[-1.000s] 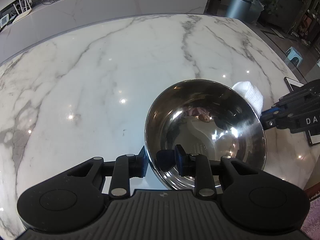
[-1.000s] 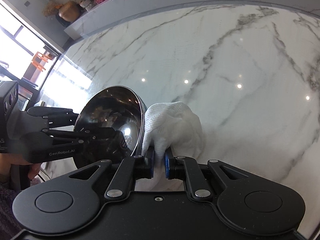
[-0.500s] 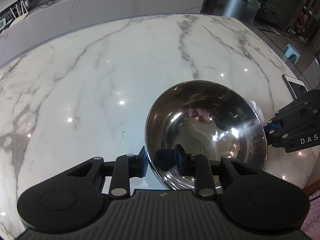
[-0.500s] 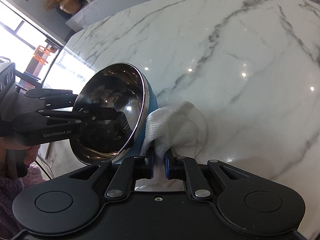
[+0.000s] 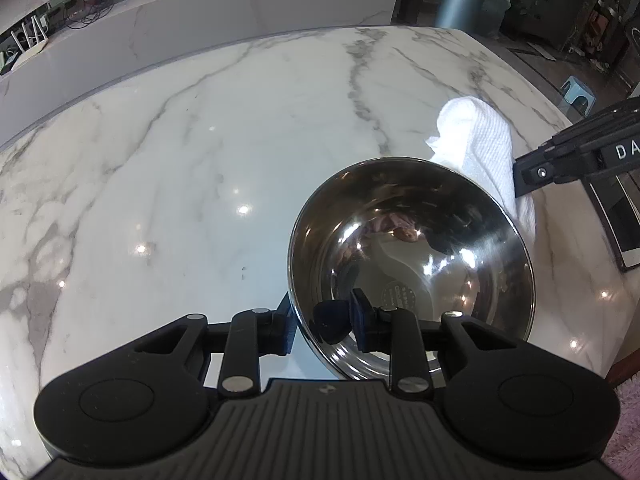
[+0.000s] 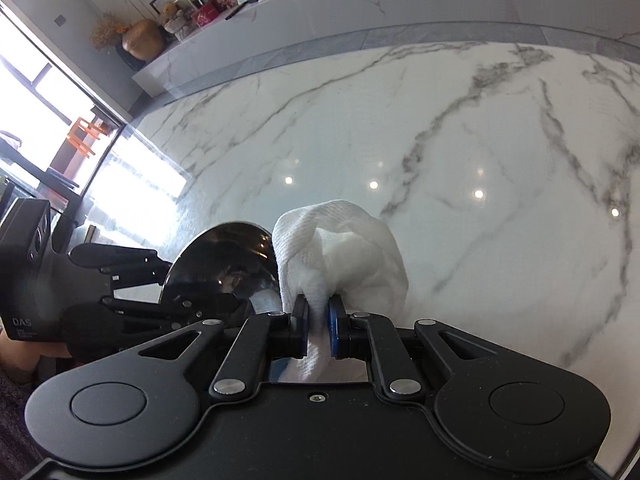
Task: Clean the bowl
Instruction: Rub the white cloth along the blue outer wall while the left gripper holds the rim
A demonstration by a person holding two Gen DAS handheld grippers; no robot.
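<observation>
The steel bowl (image 5: 412, 256) is tilted over the marble table (image 5: 200, 160), its near rim pinched by the left gripper (image 5: 322, 322). At its far right edge, the right gripper (image 6: 319, 320) is clamped on a white cloth (image 6: 344, 248).

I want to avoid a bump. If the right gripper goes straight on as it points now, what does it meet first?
Probably the white marble tabletop; beyond the white cloth held in the right gripper, nothing else shows. The steel bowl lies off to its left.
</observation>
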